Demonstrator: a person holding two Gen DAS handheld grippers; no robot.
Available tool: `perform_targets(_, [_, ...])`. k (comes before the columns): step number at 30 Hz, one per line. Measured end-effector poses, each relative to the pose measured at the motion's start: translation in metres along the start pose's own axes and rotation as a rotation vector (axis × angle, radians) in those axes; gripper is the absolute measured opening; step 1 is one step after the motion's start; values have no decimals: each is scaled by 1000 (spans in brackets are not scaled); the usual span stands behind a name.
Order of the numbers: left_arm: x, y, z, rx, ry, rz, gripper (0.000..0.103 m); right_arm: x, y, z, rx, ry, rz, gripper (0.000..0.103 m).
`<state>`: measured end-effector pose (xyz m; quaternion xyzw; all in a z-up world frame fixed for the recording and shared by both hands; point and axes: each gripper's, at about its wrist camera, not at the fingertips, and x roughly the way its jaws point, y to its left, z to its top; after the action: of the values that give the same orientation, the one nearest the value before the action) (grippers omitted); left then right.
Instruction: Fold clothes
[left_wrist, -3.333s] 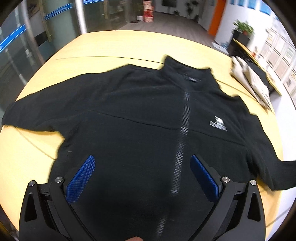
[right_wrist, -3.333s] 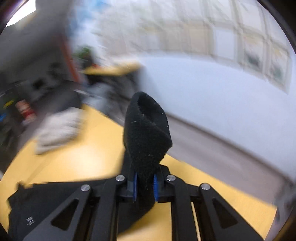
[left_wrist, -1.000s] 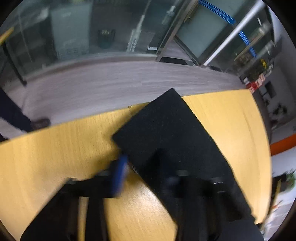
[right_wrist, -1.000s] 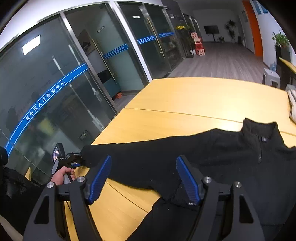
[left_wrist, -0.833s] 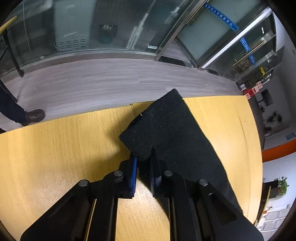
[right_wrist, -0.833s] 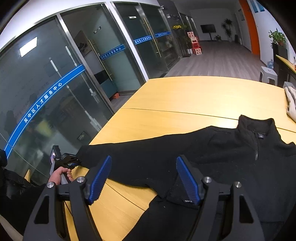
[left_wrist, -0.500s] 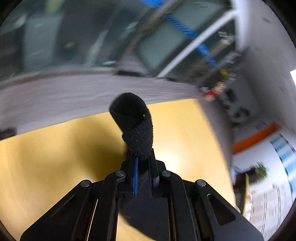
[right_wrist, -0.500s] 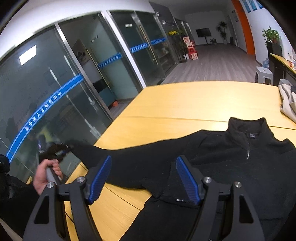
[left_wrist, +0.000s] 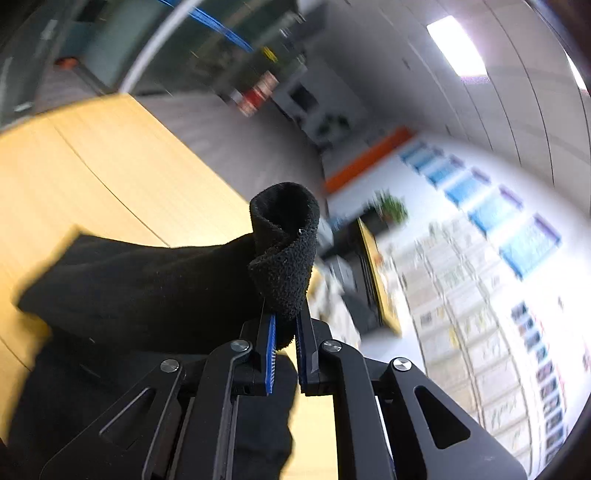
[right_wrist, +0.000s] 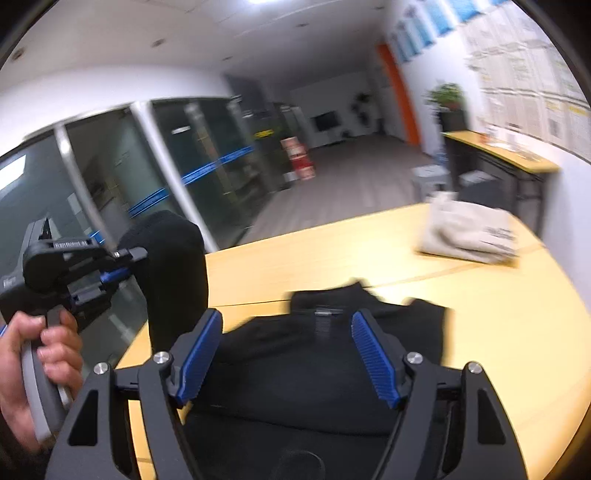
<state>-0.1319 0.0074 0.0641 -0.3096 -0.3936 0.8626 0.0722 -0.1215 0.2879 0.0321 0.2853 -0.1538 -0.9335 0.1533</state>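
Note:
A black fleece jacket (right_wrist: 314, 362) lies on the yellow wooden table (right_wrist: 498, 325), collar (right_wrist: 325, 295) at the far side. My left gripper (left_wrist: 283, 325) is shut on the cuff of the jacket's sleeve (left_wrist: 284, 243) and holds it lifted above the table; the sleeve (left_wrist: 147, 288) trails down to the left. The right wrist view shows this left gripper (right_wrist: 122, 264) raised at the left with the sleeve (right_wrist: 173, 273) hanging from it. My right gripper (right_wrist: 284, 354) is open and empty, hovering over the jacket's chest below the collar.
A folded pile of light grey clothes (right_wrist: 469, 232) sits at the table's far right. Glass doors (right_wrist: 207, 166) stand beyond the table's left edge. A side desk (right_wrist: 506, 155) stands by the right wall.
My left gripper closed on the sleeve cuff, lifted it off the table and swung it toward the jacket's body. My right gripper stayed open and turned to face the collar.

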Motion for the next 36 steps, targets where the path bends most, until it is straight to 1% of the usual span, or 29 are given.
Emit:
perform_targets(2, [31,-36,-40,36,58,2,8,-19,-36,-2,37,0,-47,77])
perform_targets(5, [79,-66,-99,63,140,27,8,-41,-86,-7,78,8,-113,77])
perform_targets(7, [115,-73,-127,79,196,62,8,-51,-114,-15,103,17,-143,77])
perform_targets(10, [150,-75,-167,121,272,89,9,-55,-144,-27,135,39,-170,77])
perform_targets(12, [163,-71,-188,140,320,111,17,-51,-156,-34,149,62,-176,77])
perform_targets(13, [169,-62,-186,136,328,126,19,-43,-159,-36,159,84,-172,77])
perform_targets(16, [144,-47,-180,105,304,141,35,-20,-165,-43,186,144,-152,84])
perform_targets(17, [132,-37,-166,98,279,134,45,-11,-164,-45,191,161,-142,84])
perform_targets(18, [109,-29,-154,96,234,137,62,-1,-159,-46,187,178,-130,84])
perform_targets(19, [87,-20,-142,95,189,140,71,8,-153,-46,183,191,-118,84])
perform_targets(20, [66,-11,-130,93,144,148,85,15,-142,-47,169,196,-104,84])
perform_targets(21, [50,1,-120,93,104,178,92,24,-130,-48,140,205,-87,85])
perform_targets(23, [17,33,-102,98,48,265,98,44,-106,-51,80,228,-59,87])
perform_targets(24, [9,54,-95,89,61,307,98,59,-95,-56,41,262,-65,87])
perform_targets(25, [1,75,-89,76,78,345,98,73,-86,-61,21,297,-68,87])
perform_targets(26, [-1,97,-86,54,108,361,98,88,-78,-66,15,330,-59,87])
perform_targets(27, [2,117,-85,42,147,361,98,102,-70,-74,18,357,-44,87])
perform_targets(29, [8,158,-84,19,223,360,95,120,-53,-83,8,377,-22,87])
perform_targets(31, [18,186,-88,19,273,331,93,136,-33,-90,-9,388,4,87])
perform_targets(32, [22,193,-87,21,285,313,91,143,-24,-93,-26,392,13,87])
perform_targets(34, [28,202,-87,0,294,238,90,155,-4,-100,-60,400,32,87])
perform_targets(36, [33,206,-86,-44,290,147,90,168,15,-107,-102,410,54,87])
